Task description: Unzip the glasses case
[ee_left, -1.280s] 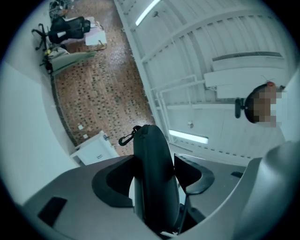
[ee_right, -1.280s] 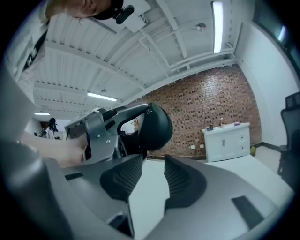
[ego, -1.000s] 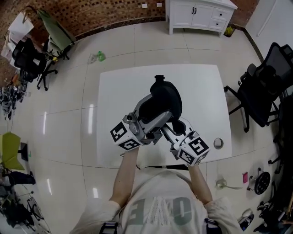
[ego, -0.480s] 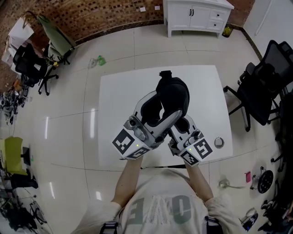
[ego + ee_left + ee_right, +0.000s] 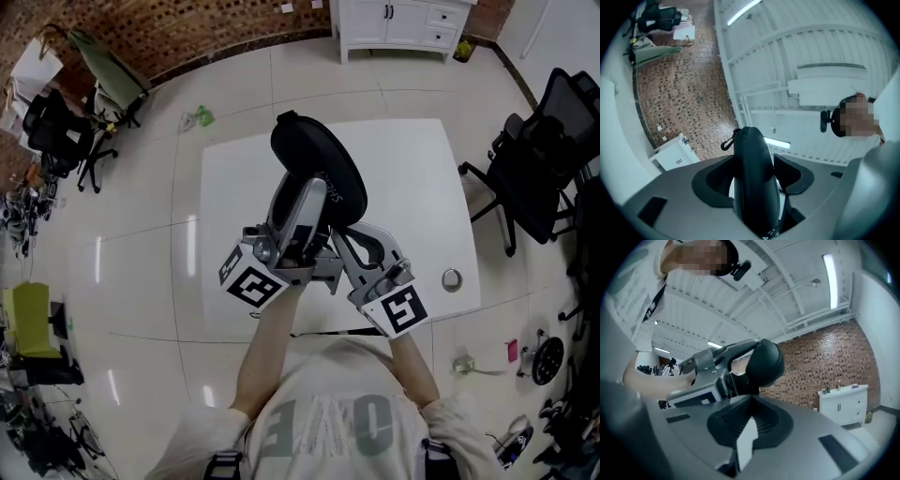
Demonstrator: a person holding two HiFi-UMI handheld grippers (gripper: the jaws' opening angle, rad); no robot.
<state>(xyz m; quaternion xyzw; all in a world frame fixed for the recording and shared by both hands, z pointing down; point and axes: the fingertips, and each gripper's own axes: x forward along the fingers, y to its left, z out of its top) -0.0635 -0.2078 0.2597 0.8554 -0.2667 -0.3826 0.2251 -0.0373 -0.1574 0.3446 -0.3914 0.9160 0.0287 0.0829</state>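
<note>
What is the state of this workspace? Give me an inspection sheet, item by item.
Surface: white table, mostly bare.
Job's things: black glasses case, held up off the table; it appears closed.
Clutter: small ring-shaped item near the table's right edge.
Grippers: left tool clamped on the case's sides; right tool has just closed, jaws together at the case's near end, nothing visible between them.
Cables: thin dark cord-like line by the table's near edge, kind unclear.
Surroundings: black office chair at right, white cabinet, brick wall, tiled floor.
</note>
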